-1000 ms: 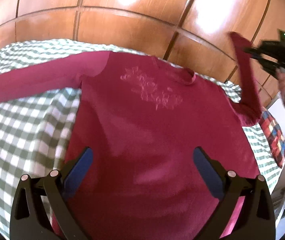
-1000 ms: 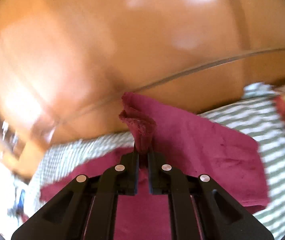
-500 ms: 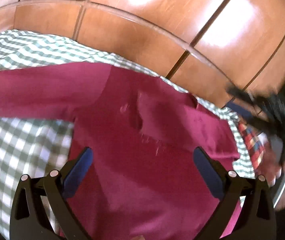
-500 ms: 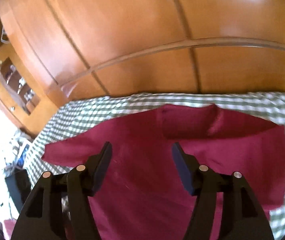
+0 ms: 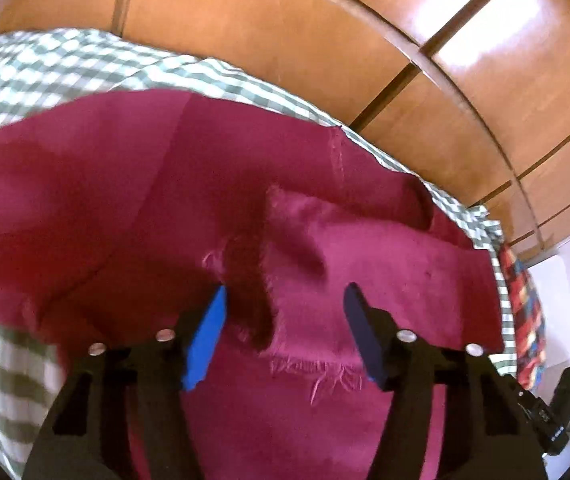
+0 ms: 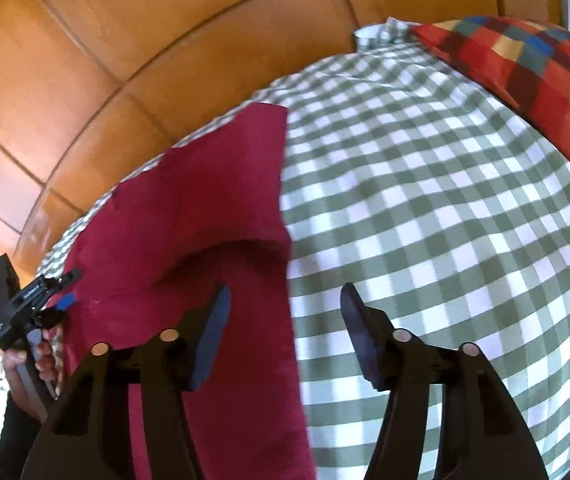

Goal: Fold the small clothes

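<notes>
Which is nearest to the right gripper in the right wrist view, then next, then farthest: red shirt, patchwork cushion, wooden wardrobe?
1. Red shirt, just ahead of the right gripper, on its left side.
2. Patchwork cushion, far right.
3. Wooden wardrobe, behind the bed.

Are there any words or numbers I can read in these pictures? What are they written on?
No text can be read here.
Left tool, seen from the right wrist: small white print on its black body, too small and blurred to read.
Right tool's black body, seen from the left wrist: a small white label, also too blurred.
Red shirt: stitched decoration only; I can't make out any letters.
</notes>
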Available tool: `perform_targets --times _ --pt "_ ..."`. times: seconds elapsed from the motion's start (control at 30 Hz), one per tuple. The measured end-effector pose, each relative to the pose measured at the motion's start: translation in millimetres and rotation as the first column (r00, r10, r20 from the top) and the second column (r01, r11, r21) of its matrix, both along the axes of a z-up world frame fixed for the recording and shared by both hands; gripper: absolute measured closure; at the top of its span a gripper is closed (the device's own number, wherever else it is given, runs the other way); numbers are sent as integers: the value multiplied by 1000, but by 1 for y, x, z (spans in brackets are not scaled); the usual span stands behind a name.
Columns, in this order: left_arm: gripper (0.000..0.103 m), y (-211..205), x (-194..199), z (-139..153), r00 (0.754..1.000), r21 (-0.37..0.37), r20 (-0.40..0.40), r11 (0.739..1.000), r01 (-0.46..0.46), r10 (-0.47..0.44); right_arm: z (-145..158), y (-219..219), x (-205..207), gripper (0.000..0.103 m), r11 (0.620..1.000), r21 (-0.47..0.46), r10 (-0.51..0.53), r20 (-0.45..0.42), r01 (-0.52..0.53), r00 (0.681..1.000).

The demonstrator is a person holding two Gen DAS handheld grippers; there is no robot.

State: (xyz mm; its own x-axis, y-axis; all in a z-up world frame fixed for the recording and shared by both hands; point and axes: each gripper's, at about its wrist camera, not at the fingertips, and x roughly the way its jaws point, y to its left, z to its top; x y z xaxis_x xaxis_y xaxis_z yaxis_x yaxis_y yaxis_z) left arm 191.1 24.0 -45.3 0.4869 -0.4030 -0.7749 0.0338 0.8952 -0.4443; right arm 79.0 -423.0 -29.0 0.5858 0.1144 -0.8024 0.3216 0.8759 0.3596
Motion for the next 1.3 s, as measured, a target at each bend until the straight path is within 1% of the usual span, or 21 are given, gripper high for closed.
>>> perform_targets --times 0.03,0.07,0.13,0.2,0.3,0.37,0.4,0.47,0.6,0.67,0.73,0.8,0.87,0.9,0.97,1.03,1.1,1.17,1.2,1.23,1.3 --pt "66 -3 2 0 1000 14 4 1000 2 -3 -1 0 4 49 1000 -28 1 -5 -1 1000" --pt "88 -8 5 1 1000 23 9 1000 15 -15 -2 3 11 53 999 -54 4 -13 -5 1000" --pt "95 -10 7 10 999 33 33 999 17 -19 -5 11 27 57 994 -107 15 -25 -17 1000" --pt "96 -7 6 32 994 15 109 1000 1 -2 -5 16 36 60 988 -156 16 -19 -18 1000" --pt "97 3 6 56 983 3 178 999 -34 33 -4 20 45 60 990 -134 39 -13 -41 999" --pt "97 3 9 54 986 46 166 999 -28 20 -7 26 46 60 979 -186 70 -61 -80 996" --pt "97 1 11 47 990 84 143 996 -15 3 -6 28 44 60 976 -199 76 -75 -89 994" --pt "96 0 9 32 994 128 112 992 1 -15 3 33 35 60 971 -208 103 -67 -115 992" --pt "96 4 8 16 997 96 83 995 -10 2 31 49 30 60 962 -218 175 25 -166 984" --pt "96 6 10 15 997 92 81 996 -17 9 42 60 44 60 955 -227 209 70 -189 975" --pt "96 7 12 16 996 89 86 996 -20 12 39 66 65 60 954 -233 210 70 -189 975" --pt "94 8 12 21 995 105 101 994 -36 25 26 67 87 60 959 -216 193 37 -181 980" --pt "94 11 14 18 993 164 108 984 -66 49 -1 68 108 60 957 -240 155 -45 -161 987" --pt "94 14 16 14 993 175 100 982 -75 58 -16 68 113 60 957 -241 145 -75 -159 987" --pt "90 23 18 0 996 140 54 987 -78 71 -23 75 108 59 946 -289 144 -29 -146 989" --pt "89 28 15 -5 995 112 58 990 -83 77 -27 86 101 58 920 -367 148 5 -136 989" --pt "86 29 8 -2 995 103 64 991 -82 76 -28 93 98 58 902 -413 145 13 -127 989" --pt "61 32 -2 3 995 84 64 993 -83 78 -28 93 100 57 897 -423 144 6 -128 990" --pt "57 37 -9 6 994 71 71 993 -89 84 -28 93 101 57 895 -427 144 6 -128 990" --pt "46 44 -18 10 992 64 71 992 -108 103 -28 93 101 57 894 -430 144 8 -126 990" --pt "44 59 -31 13 989 23 76 992 -125 123 -28 94 101 57 891 -437 143 11 -124 990"
